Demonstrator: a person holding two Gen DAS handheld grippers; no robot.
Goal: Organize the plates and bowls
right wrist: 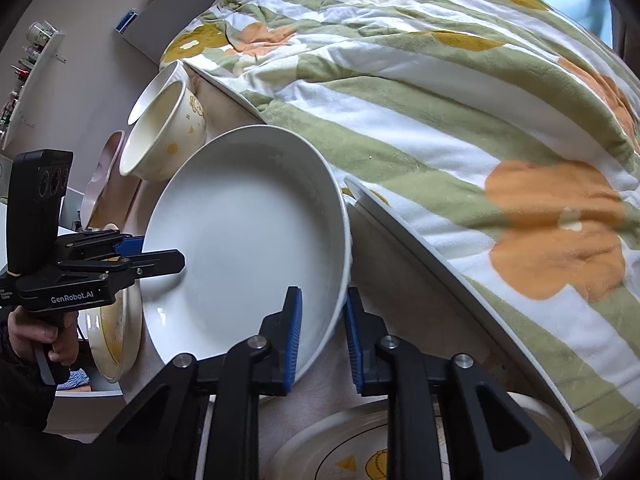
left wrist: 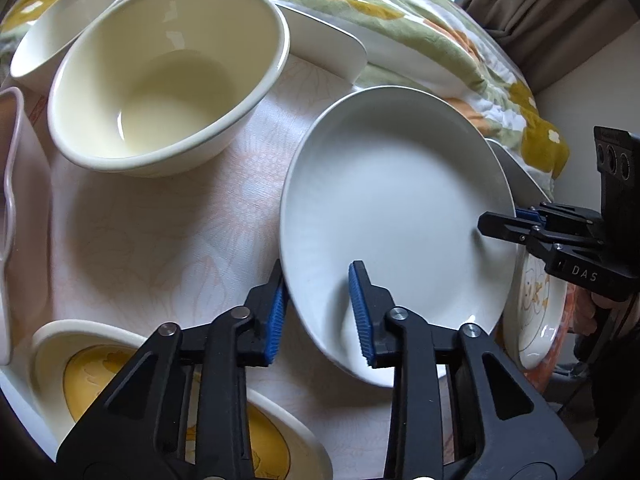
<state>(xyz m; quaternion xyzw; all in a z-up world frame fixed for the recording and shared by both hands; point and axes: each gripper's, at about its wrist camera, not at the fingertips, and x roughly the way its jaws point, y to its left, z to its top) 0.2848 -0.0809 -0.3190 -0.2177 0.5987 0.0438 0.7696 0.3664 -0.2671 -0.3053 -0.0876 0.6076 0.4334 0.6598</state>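
A white deep plate (left wrist: 396,216) (right wrist: 248,240) rests on the pale patterned table (left wrist: 140,240). My left gripper (left wrist: 318,312) is shut on its near rim, one blue pad outside the wall and one inside. At the opposite rim my right gripper (right wrist: 323,332) is shut too, the wall pinched between its blue pads. Each gripper shows in the other's view: the right gripper (left wrist: 516,220) at the plate's right edge, the left gripper (right wrist: 148,254) at its left edge, with a hand below it.
A cream bowl (left wrist: 160,80) and a white bowl (left wrist: 68,28) stand behind the plate. Yellow-patterned plates lie at bottom left (left wrist: 100,368) and right (left wrist: 536,312). A pink wavy-rimmed dish (left wrist: 16,200) is at far left. A floral blanket (right wrist: 440,120) borders the table.
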